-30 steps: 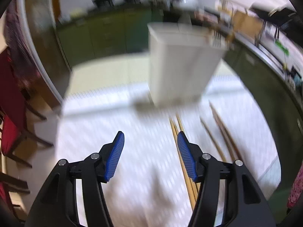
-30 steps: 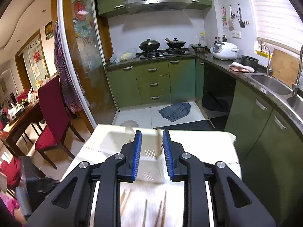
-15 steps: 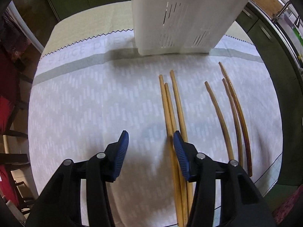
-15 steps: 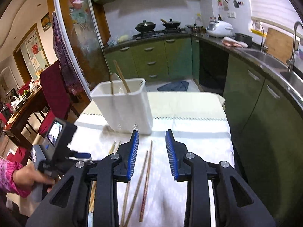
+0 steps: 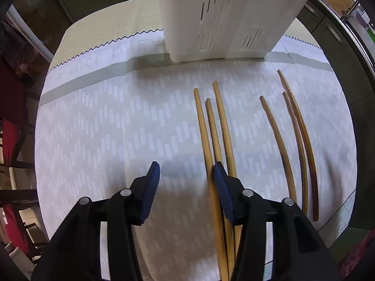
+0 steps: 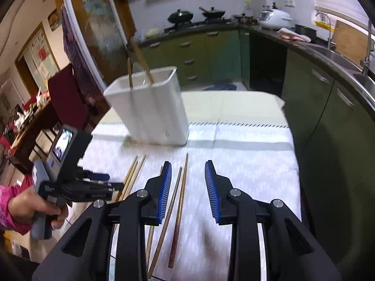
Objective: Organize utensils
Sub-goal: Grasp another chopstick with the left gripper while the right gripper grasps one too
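Six chopsticks are lying flat on the cloth (image 5: 98, 126) covering the worktop, in two loose threes, every one running lengthwise from the near edge toward the white holder (image 5: 225, 18) standing at the far side. The pale chopsticks (image 5: 220, 126) are lying close together, nearly parallel, tips aimed at the holder; the dark chopsticks (image 5: 293, 126) are sitting to their right, apart from them, pointing the same way. Two more sticks (image 6: 140, 63) are leaning upright inside the holder.

The left gripper (image 5: 186, 175) is pointing steeply down at the cloth, its jaws having just been closing, yet standing apart with only bare cloth between them; its right finger is hanging over the pale chopsticks. The right gripper (image 6: 187, 178) is angling down more gently over the dark chopsticks, jaws parted, gripping nothing. The person's left hand (image 6: 30, 206) is wrapping the left gripper's handle.
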{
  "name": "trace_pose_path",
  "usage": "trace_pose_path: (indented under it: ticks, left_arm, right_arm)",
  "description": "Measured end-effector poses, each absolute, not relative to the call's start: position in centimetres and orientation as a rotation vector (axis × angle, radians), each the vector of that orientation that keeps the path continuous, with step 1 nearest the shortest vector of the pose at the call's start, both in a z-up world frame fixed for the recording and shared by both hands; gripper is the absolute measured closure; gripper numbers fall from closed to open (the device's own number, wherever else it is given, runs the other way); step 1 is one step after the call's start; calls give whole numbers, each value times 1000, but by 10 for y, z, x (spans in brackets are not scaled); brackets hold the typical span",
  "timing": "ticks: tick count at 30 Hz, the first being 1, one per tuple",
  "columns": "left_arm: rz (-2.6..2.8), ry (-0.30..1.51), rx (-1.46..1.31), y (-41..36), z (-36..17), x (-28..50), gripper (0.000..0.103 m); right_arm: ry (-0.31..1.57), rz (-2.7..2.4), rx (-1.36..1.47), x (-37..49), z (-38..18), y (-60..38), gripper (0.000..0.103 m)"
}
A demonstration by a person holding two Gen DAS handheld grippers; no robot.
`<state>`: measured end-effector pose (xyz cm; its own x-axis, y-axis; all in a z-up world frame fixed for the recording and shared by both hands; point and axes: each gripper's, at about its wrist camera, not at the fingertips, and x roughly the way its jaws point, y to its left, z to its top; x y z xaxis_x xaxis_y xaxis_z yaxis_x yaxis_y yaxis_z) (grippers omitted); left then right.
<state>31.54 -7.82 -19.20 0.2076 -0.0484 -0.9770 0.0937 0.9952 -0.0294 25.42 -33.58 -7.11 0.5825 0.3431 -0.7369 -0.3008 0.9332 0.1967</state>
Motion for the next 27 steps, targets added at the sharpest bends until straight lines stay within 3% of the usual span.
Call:
trace_pose_path:
  ticks: [3, 6, 8, 27]
  left_arm:
    - [-106, 1373, 28, -75, -195, 317, 61]
    - [-100, 1362, 63, -78, -195, 320, 76]
    - [-108, 1379, 63, -75, -196, 322, 93]
    - [-131, 1392, 129, -54, -198, 323, 93]
  right_arm:
    - [915, 412, 4, 256, -84, -315, 73]
    - [972, 451, -59, 258, -104, -293, 73]
    - [1007, 466, -88, 260, -118, -281, 73]
    - [1238, 428, -256, 301, -197, -206, 74]
